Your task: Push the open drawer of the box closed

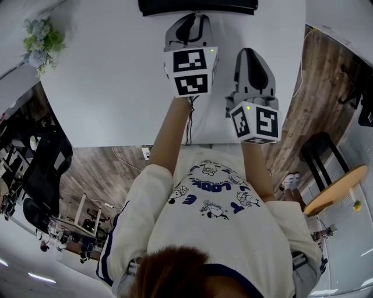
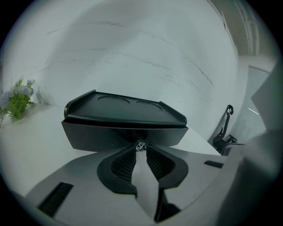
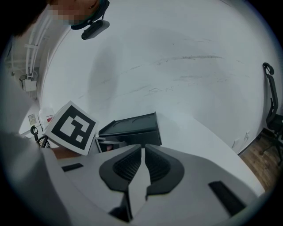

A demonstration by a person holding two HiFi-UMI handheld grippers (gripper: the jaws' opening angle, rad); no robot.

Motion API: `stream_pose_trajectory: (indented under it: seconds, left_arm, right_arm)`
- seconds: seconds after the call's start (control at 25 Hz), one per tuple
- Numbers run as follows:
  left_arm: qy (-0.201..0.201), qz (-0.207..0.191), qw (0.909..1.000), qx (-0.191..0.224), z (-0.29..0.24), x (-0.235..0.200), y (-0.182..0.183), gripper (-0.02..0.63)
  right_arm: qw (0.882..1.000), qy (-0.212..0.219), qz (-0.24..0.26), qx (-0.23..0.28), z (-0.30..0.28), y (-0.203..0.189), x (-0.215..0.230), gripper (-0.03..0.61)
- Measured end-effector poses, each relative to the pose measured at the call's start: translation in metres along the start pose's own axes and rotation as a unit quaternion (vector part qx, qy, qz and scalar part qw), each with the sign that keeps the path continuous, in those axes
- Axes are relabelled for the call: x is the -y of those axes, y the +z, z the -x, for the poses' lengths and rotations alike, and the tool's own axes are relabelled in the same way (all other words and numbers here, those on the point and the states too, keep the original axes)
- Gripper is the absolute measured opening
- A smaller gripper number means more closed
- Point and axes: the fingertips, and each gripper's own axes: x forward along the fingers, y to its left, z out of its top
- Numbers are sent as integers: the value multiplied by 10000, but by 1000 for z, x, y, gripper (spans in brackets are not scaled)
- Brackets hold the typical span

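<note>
A black box [image 1: 198, 6] with a tray-like top stands at the far edge of the white table [image 1: 105, 87]. In the left gripper view its dark front [image 2: 101, 132] fills the middle, close up. My left gripper [image 2: 140, 146] is shut on the small metal knob [image 2: 140, 144] of that front. How far the drawer stands out I cannot tell. In the head view the left gripper [image 1: 189, 18] reaches the box. My right gripper [image 1: 252, 55] hovers to the right and nearer. Its jaws [image 3: 143, 148] are shut with nothing between them, and the box [image 3: 132, 127] lies ahead of it.
A small potted plant [image 1: 42, 39] stands at the table's far left corner. A black clamp arm [image 2: 224, 132] rises at the table's right side. An office chair [image 3: 272, 103] and a round wooden table [image 1: 338, 189] stand on the floor to the right.
</note>
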Motion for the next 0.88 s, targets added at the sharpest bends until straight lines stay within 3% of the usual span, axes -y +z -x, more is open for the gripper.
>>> stream_pose_trajectory:
  seconds: [0.88]
  left_arm:
    - [25,-51,9999,129,-10,-9,13,78]
  right_arm:
    - [9999,20,-8,-133,-7,-9,0,44]
